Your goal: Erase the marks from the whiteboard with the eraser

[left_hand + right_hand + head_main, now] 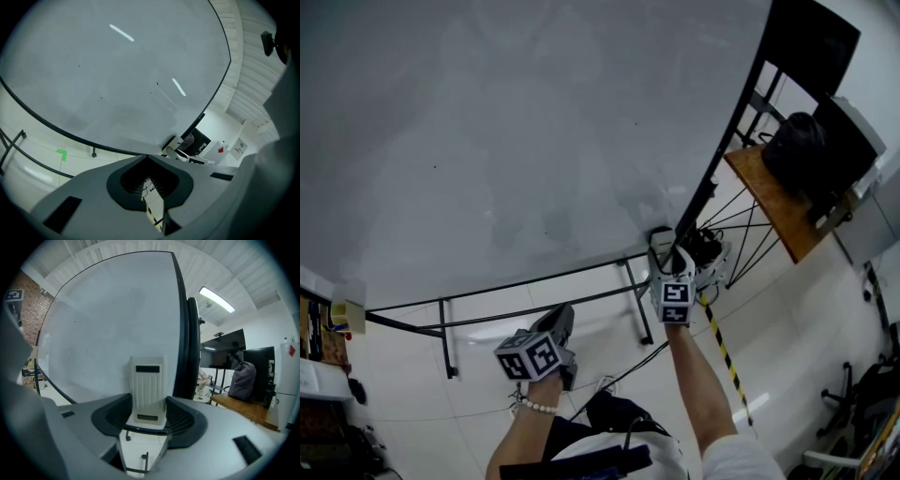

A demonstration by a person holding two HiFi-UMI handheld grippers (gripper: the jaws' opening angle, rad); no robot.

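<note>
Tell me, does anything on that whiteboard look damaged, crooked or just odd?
Nothing looks broken or askew. The whiteboard carries only a few tiny dark specks and some faint grey smears towards its lower right corner. Near that corner, the right gripper holds the eraser straight between its jaws.

Right tongs [667, 255] hold eraser [660, 239] at whiteboard [487, 141] corner

A pale, glossy floor [806, 328] fills the lower part of the head view. The black stand [444, 337] of the whiteboard [487, 141] rests on it, beside a yellow-and-black striped strip [724, 352] and loose cables [623, 373]. At upper right, a wooden table [773, 211] carries a dark backpack [797, 145].
</note>
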